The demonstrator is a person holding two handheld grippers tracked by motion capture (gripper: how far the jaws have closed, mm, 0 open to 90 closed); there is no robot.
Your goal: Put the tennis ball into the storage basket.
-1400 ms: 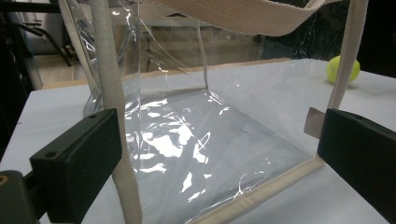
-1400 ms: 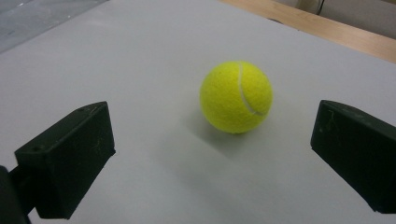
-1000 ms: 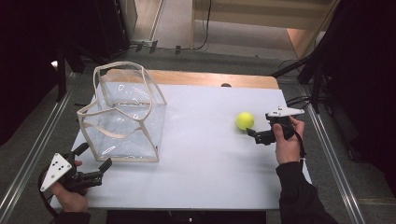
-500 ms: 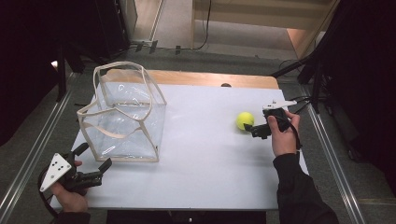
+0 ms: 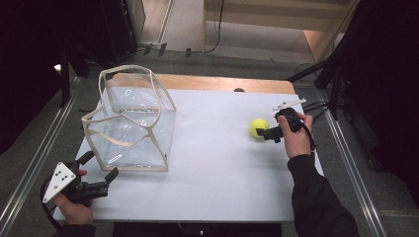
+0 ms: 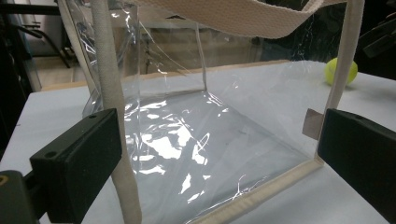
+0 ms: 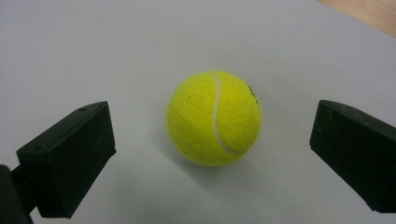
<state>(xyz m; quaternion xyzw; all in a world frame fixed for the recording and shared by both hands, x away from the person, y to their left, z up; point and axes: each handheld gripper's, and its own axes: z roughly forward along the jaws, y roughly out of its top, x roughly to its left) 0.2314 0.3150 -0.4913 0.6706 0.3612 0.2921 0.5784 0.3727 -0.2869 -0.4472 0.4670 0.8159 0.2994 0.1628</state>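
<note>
A yellow tennis ball [image 5: 258,127] lies on the white table [image 5: 217,163] at the right. My right gripper [image 5: 263,132] stands open just to its right, and in the right gripper view the ball [image 7: 214,117] sits between the two black jaws of that gripper [image 7: 212,140] without touching them. A clear plastic bag with cream webbing trim [image 5: 131,121] stands upright and open-topped at the left. My left gripper [image 5: 100,166] is open near the table's front left corner, pointing at the bag's near wall [image 6: 187,135]. Through the bag the ball [image 6: 341,71] shows far off.
A wooden strip [image 5: 217,84] runs along the table's far edge. Metal rails [image 5: 34,163] lie on the floor on both sides. Cables [image 5: 316,106] trail off to the right behind my right hand. Between bag and ball the tabletop is bare.
My right gripper has moved up to the ball from the right and tilted down, so its jaws now flank the ball. The left gripper, bag and ball have stayed put.
</note>
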